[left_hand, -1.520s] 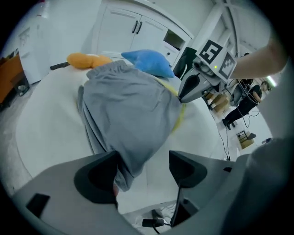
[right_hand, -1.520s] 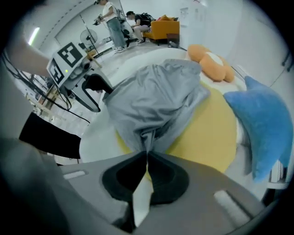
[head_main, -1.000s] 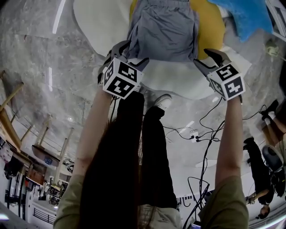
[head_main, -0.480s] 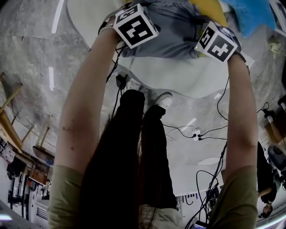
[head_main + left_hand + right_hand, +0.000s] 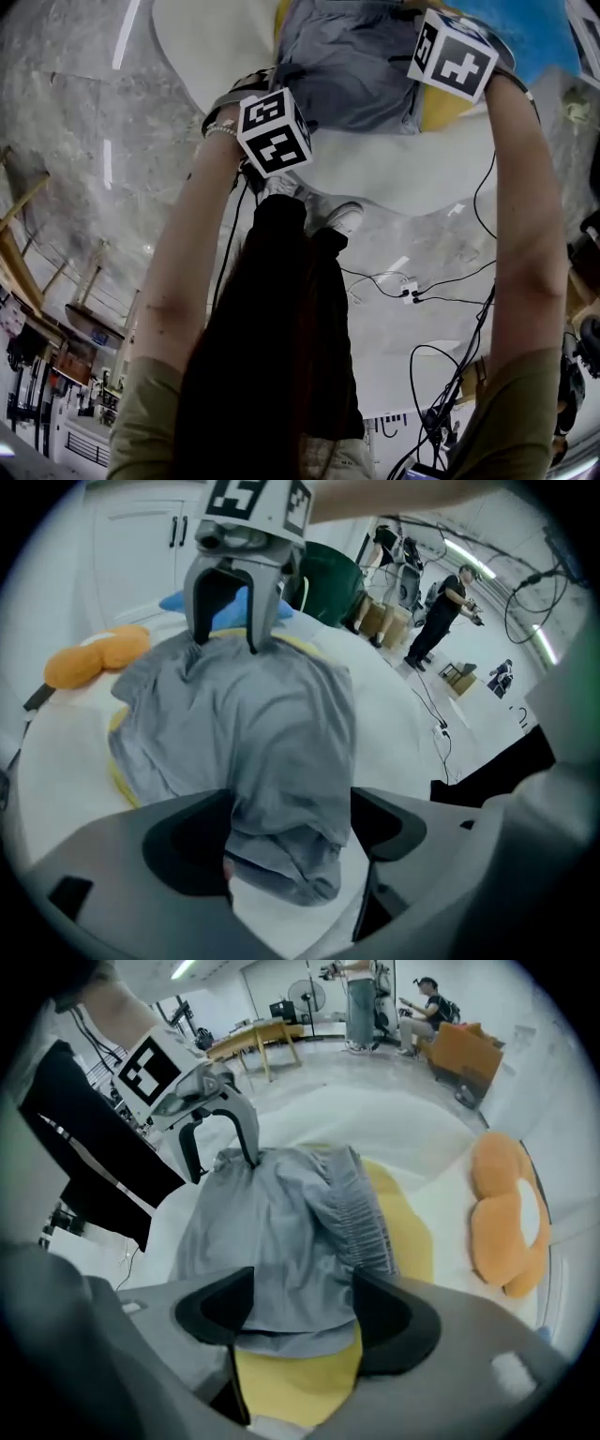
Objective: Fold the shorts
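Here both claws stand wide apart, having just been opening, and neither grips anything. The left claw (image 5: 291, 855) straddles the near-left, bunched end of the grey shorts (image 5: 347, 66). The right claw (image 5: 298, 1321) straddles their far-right edge, above a yellow cloth (image 5: 403, 1232). Fabric lies loose between each pair of jaws. There are two claws, one pair of shorts, one yellow cloth spread beneath them, one blue cloth (image 5: 534, 33) at the far right, and one orange plush cushion (image 5: 506, 1213) well apart from the shorts. All rest on a round white counter (image 5: 375, 169). Bare white surface runs left of the shorts and between them and the curved near rim.
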Demonstrator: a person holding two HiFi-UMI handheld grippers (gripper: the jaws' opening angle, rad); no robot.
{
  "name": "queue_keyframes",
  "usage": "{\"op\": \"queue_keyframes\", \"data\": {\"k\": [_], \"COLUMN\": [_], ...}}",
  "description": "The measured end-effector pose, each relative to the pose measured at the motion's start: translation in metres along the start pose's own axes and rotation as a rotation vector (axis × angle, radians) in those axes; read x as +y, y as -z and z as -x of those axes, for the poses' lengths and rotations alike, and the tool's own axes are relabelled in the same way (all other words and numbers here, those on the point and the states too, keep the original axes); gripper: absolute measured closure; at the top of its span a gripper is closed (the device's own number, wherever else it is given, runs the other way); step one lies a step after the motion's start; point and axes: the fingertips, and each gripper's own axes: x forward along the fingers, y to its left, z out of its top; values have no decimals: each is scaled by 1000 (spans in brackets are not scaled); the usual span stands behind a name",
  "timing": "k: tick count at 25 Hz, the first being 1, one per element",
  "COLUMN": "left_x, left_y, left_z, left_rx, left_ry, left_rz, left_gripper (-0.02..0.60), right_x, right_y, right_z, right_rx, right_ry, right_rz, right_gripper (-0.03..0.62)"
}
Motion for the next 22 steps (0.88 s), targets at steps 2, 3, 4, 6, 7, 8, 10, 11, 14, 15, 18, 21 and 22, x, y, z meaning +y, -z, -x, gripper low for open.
{"op": "queue_keyframes", "data": {"k": [2,3,4,6,7,8,10,11,14,15,18,21,22], "left_x": [-5,-4,-2,3,6,10,20,29,56,63,87,101,103], "left_y": [11,12,11,4,-4,-16,-44,-56,-79,-82,-76,-65,-65], "left_z": [-13,-16,-17,-12,-4,5,22,27,24,20,10,5,4], "left_rx": [8,-3,-13,-31,-56,-97,-179,-201,-207,-199,-122,-56,-48], "left_ry": [9,6,1,-18,-37,-61,-101,-115,-122,-112,-81,-43,-31], "left_rz": [4,12,18,8,-6,-23,-58,-78,-123,-125,-129,-151,-159], "left_gripper": [196,196,196,196,196,196,196,196,196,196,196,184,179], "right_x": [-5,-7,-10,-12,-12,-9,7,23,96,119,151,146,145], "right_y": [11,13,14,7,2,-2,-6,-7,0,8,45,60,59], "right_z": [-9,-11,-12,-8,-2,7,23,27,16,7,-19,-24,-23], "right_rx": [44,56,59,32,3,-27,-73,-89,-71,-38,58,32,26], "right_ry": [-17,-23,-26,-25,-10,17,63,62,-34,-80,-158,-148,-144], "right_rz": [-17,-25,-36,-72,-87,-87,-52,-24,79,109,117,54,47], "right_gripper": [270,270,270,270,270,270,270,270,270,270,270,270,270]}}
